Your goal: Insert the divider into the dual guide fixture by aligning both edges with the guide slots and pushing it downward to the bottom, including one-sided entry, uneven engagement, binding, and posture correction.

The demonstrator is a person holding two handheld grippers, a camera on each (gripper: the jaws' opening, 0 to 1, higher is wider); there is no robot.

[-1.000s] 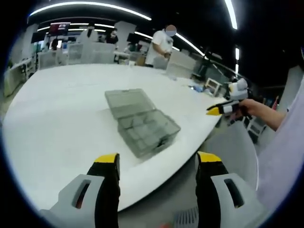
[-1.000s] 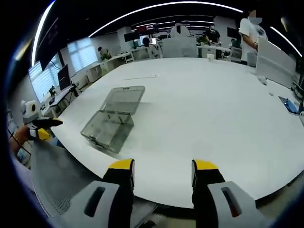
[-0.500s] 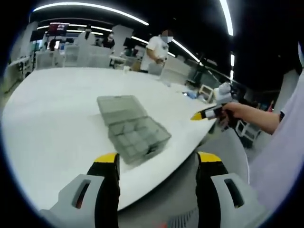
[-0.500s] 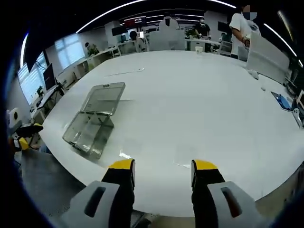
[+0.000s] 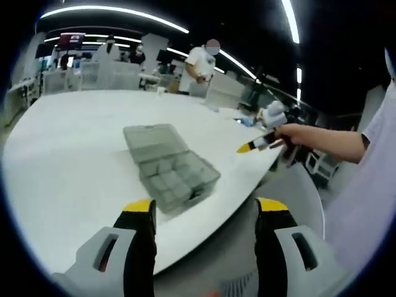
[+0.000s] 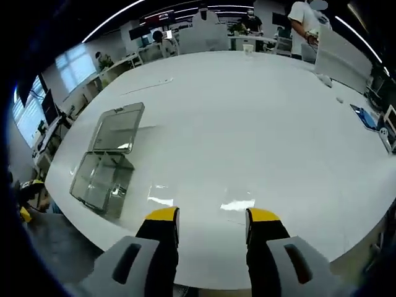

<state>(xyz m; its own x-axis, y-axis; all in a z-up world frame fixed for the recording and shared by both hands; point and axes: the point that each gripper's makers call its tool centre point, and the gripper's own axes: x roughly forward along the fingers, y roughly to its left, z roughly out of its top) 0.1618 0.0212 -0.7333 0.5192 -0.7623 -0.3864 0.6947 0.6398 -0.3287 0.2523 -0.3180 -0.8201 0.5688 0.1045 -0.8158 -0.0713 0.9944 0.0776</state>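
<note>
In the left gripper view, the left gripper [image 5: 204,213] rises from the bottom of the frame with its yellow-tipped jaws spread wide and nothing between them. Its tips sit over the near rim of a large white table [image 5: 68,154], whose curved edge runs from lower left up toward the middle right. Just above the jaws, near the centre of the frame, lies a clear plastic compartment box [image 5: 170,167], its lid folded flat open toward the upper left and its gridded tray close to the table edge. I cannot make out a divider in it. At middle right the right gripper [image 5: 253,145] is held by a hand [image 5: 296,134] out past the table rim, its yellow tip pointing toward the box; whether its jaws are parted cannot be told here.

In the right gripper view, the right gripper [image 6: 211,221] has its jaws released and apart over bare tabletop at lower centre. The compartment box [image 6: 105,164] sits at middle left, its tray corner almost at the table [image 6: 260,124] edge. A broad open stretch of white surface spreads across the centre and right of the frame. A person [image 6: 307,18] stands at the far rim, upper right.
</note>
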